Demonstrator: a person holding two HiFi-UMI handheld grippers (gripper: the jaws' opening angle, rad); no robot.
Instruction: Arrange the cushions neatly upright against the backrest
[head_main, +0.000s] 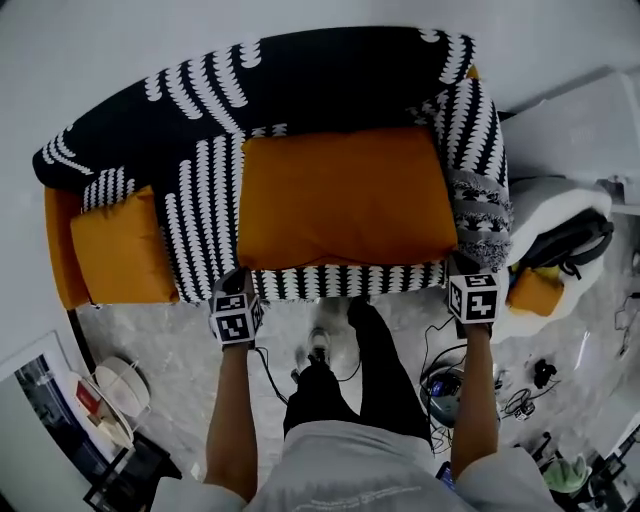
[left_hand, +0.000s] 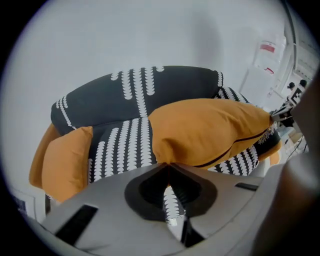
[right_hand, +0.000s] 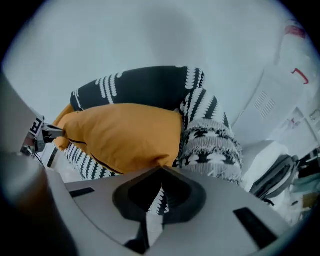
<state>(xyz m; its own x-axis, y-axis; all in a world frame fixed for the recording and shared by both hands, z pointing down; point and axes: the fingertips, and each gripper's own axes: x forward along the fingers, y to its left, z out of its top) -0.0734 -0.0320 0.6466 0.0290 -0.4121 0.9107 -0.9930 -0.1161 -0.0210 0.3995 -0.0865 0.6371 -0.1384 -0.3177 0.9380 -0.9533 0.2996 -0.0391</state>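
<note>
While both near corners of the big cushion are being pinched, the step in hand is looking like the lift that tips it up toward the backrest of the sofa (head_main: 300, 70).

At the sofa's left end, a small orange cushion (head_main: 120, 245) is leaning by the arm rather than against the backrest. At the sofa's front edge, left of centre, the left hand-held gripper (head_main: 240, 275) is clamping its jaws nearly together on the near-left corner of the large orange cushion (head_main: 345, 195). That cushion is lying across the middle of the sofa's seat, its front edge seemingly raised. Further right along the sofa's front edge, the right hand-held gripper (head_main: 462, 262) is squeezing almost fully shut on the near-right corner. Against the sofa's right arm, a grey knitted cushion (head_main: 482, 210) is resting.

The next move is calling for both corners to rise evenly and swing back, so the cushion ends up standing on its rear edge. Such thin corner pinches could slip.

The sofa cover is showing as black cloth with white scalloped stripes. The large cushion is looking plump, rectangular and matte, with a dark seam line. The grey one is knitted and fringed.
</note>
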